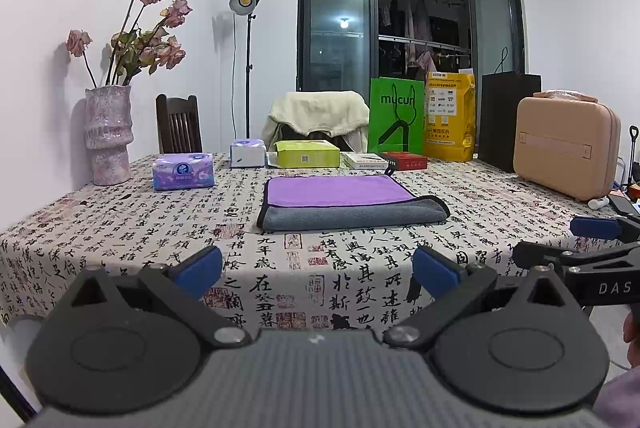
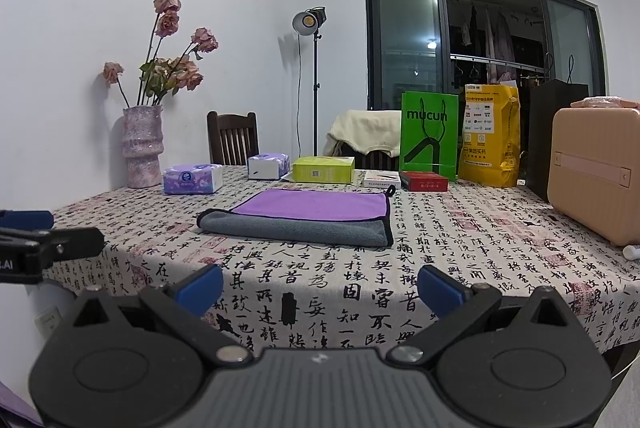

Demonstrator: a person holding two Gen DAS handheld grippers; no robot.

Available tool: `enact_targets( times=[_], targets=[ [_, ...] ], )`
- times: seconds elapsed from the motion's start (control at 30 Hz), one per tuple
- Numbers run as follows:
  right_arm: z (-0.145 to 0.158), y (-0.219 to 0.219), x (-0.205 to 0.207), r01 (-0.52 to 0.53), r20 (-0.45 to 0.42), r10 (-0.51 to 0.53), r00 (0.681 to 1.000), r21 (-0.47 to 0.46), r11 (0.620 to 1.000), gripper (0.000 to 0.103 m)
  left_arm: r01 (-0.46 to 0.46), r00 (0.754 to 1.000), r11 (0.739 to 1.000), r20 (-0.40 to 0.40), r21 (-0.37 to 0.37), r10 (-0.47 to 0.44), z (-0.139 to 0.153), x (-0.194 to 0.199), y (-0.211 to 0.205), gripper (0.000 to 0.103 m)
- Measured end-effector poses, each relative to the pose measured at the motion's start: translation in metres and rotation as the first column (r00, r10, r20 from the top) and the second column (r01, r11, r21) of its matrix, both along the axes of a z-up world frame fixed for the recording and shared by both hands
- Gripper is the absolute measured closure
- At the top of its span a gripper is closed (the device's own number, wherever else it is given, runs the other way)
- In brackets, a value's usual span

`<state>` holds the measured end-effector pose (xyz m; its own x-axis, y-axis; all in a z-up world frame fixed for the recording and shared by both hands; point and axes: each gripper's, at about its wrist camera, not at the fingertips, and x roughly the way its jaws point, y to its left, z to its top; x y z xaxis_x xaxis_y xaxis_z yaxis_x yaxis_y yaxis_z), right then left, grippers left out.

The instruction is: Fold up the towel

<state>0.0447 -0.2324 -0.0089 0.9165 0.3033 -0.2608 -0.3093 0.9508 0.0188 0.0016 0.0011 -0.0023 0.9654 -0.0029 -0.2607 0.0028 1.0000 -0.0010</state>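
The towel is seen lying flat on the table, straight ahead of both tongs and well apart from them; it is folded once, so that a purple face lies on top and a grey band is left showing along the edge nearest the tongs. The left gripper is held with its blue-padded jaws spread wide, and nothing is gripped between them. The right gripper is likewise held wide and empty, beside the left one; each is caught at the edge of the other's view. Beyond the towel, a tissue pack, a green box and a red box are lined along the far side. A vase of dried roses is placed far ahead to the left, and a beige case far ahead to the right.
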Motion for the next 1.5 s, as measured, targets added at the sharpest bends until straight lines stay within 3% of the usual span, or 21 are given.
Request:
enact_targets(
  times=[0.73,1.5],
  targets=[
    [-0.002,0.000,0.016,0.023,0.010,-0.023,1.000,-0.004,1.000,0.000,-0.009,1.000,1.000,-0.006,0.004,0.009,0.001,0.026,0.006,0.000],
    [-0.008,-0.012,0.081,0.065,-0.047,-0.066,0.997,-0.018,0.998,0.000,-0.025,0.996,0.999,-0.082,0.020,0.027,-0.001,0.085,0.018,0.000]
  ],
)
